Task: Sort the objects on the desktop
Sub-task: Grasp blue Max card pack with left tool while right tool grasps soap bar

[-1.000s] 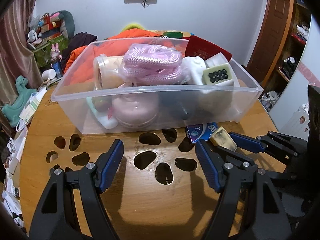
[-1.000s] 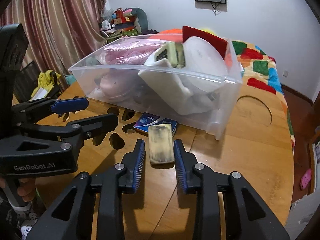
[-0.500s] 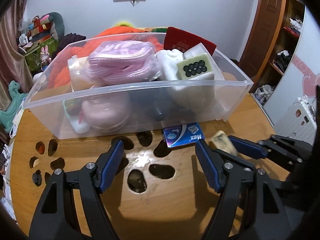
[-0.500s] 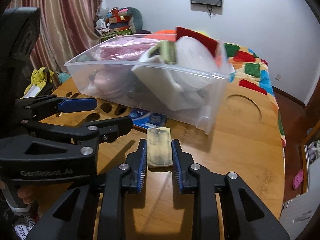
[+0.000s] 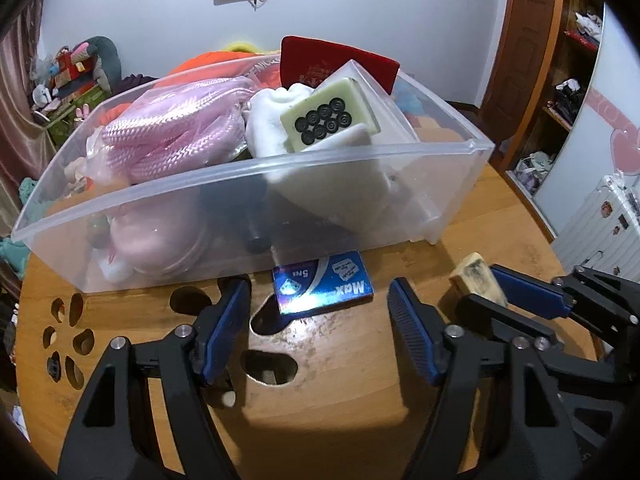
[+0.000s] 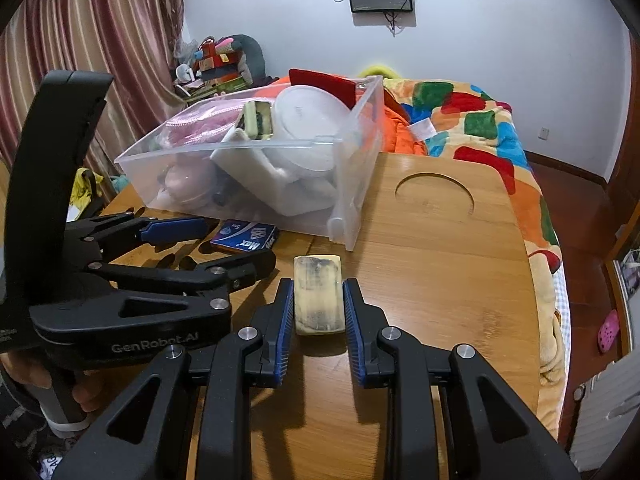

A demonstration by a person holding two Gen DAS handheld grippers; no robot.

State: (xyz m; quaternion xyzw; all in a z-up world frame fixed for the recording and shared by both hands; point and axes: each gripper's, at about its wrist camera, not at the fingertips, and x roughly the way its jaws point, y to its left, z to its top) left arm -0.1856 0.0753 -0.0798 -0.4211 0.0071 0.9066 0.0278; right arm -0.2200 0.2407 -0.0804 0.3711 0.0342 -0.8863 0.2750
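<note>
My right gripper (image 6: 318,292) is shut on a worn yellowish eraser block (image 6: 319,294), held just above the wooden table; the block also shows in the left wrist view (image 5: 478,282). My left gripper (image 5: 318,300) is open and empty, its fingers on either side of a blue "Max" packet (image 5: 323,287) lying on the table; the packet also shows in the right wrist view (image 6: 245,237). Behind it stands a clear plastic bin (image 5: 224,184) holding pink rope, a white pouch, a mahjong tile and a red card. The bin also shows in the right wrist view (image 6: 352,168).
The round wooden table (image 6: 440,264) has flower-shaped cut-outs (image 5: 68,336) on the left and a circular groove (image 6: 434,196) at the right. A bed with a colourful blanket (image 6: 480,120) lies behind the table. A white suitcase (image 5: 600,216) stands to the right.
My right gripper has closed on the eraser block and drawn it back from the bin. My left gripper has shifted right and now frames the blue packet.
</note>
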